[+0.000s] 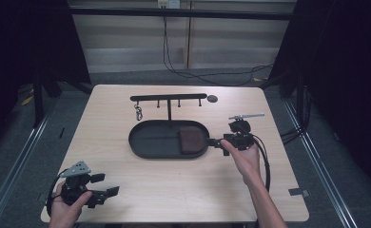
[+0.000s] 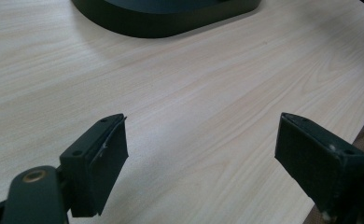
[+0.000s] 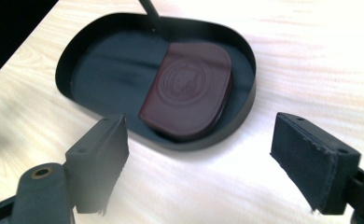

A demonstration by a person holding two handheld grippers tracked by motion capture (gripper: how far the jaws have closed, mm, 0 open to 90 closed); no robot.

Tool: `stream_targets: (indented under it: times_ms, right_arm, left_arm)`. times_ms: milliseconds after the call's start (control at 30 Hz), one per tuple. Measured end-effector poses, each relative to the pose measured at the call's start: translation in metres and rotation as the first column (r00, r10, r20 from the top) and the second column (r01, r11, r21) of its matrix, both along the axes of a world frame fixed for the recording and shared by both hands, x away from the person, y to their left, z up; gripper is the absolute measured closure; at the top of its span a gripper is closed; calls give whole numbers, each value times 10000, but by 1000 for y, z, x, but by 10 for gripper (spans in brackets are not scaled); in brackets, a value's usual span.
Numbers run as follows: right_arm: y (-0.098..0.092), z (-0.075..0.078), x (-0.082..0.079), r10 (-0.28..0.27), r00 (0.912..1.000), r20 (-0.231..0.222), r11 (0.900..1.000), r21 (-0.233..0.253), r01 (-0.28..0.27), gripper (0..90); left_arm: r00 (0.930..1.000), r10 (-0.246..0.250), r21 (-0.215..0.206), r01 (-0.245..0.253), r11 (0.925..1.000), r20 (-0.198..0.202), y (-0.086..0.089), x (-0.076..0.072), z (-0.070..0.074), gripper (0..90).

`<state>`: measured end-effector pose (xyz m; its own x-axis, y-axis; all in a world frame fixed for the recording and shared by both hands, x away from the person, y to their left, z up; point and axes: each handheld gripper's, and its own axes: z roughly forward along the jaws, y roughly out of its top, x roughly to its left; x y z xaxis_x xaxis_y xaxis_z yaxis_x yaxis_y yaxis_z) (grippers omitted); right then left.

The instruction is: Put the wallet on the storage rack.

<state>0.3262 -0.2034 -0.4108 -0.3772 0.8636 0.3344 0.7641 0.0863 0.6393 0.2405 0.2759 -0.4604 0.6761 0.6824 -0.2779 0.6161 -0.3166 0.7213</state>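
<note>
Brown leather is what we see first: a wallet (image 3: 187, 91) with a round embossed seal lies flat at the right end of the black oval tray (image 3: 68, 60), and our right gripper (image 3: 199, 163) sits just outside that end of the tray, jaws spread wide with nothing between them. Behind the tray on the pale wood table (image 1: 174, 185) stands a rack (image 1: 168, 98) with a keyring (image 1: 138, 113) hanging near its left end, while our left gripper (image 1: 105, 185) rests well apart at the near left corner, jaws likewise open and empty.
</note>
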Motion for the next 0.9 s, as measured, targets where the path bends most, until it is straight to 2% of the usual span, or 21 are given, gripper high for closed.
stream_targets:
  times_ms: [233, 300, 433, 567, 733, 900]
  right_arm:
    - [-14, 1, -19, -220, 9992, 338, 9997, 111, 216, 177]
    - [-17, 1, -25, -356, 9986, 392, 9993, -51, 359, 169]
    - [-23, -3, -37, -338, 9981, 507, 9994, -32, 340, 171]
    - [-27, -7, -50, -339, 9979, 543, 9994, -43, 342, 172]
    - [-33, -9, -67, -368, 9971, 665, 9991, -171, 380, 174]
    - [-40, -16, -85, -372, 9971, 663, 9989, -275, 391, 188]
  left_arm:
    - [9998, 151, -24, -151, 9999, -132, 1, 0, 0, 181]
    - [9999, 116, -25, -116, 9999, -113, 2, 1, 0, 181]
    - [9996, 227, -57, -228, 9997, -151, 2, 1, 0, 180]
    - [9981, 411, -238, -423, 9988, -466, 4, 2, -2, 181]
    - [9987, 374, -383, -387, 9985, -337, 4, 1, -1, 181]
    - [9990, 359, -302, -368, 9989, -278, 2, 1, -2, 180]
